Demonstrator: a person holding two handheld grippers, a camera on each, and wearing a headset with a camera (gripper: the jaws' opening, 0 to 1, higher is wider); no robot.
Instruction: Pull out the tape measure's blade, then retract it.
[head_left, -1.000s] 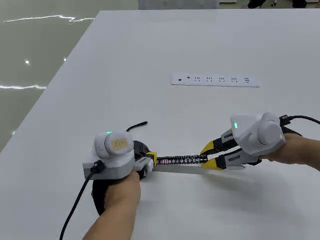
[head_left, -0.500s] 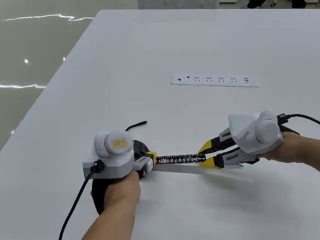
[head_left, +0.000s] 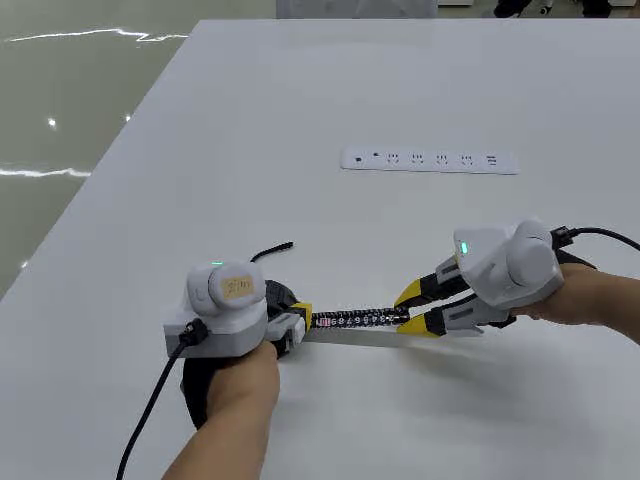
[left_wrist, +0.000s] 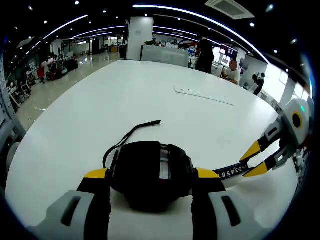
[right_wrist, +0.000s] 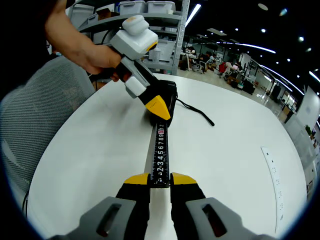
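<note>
Left gripper (left_wrist: 151, 174) clamping rounded black tape measure case (left_wrist: 150, 162) at lower centre, right gripper (right_wrist: 160, 178) pinching flat numbered blade (right_wrist: 161, 147), smooth white table (head_left: 300, 120)

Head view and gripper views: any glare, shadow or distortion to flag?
Head view: sharp, light streaks glare on the floor, soft shadow on the table under the blade. Both gripper views: fisheye bends the table edges; blade numerals crisp in the right gripper view.
</note>
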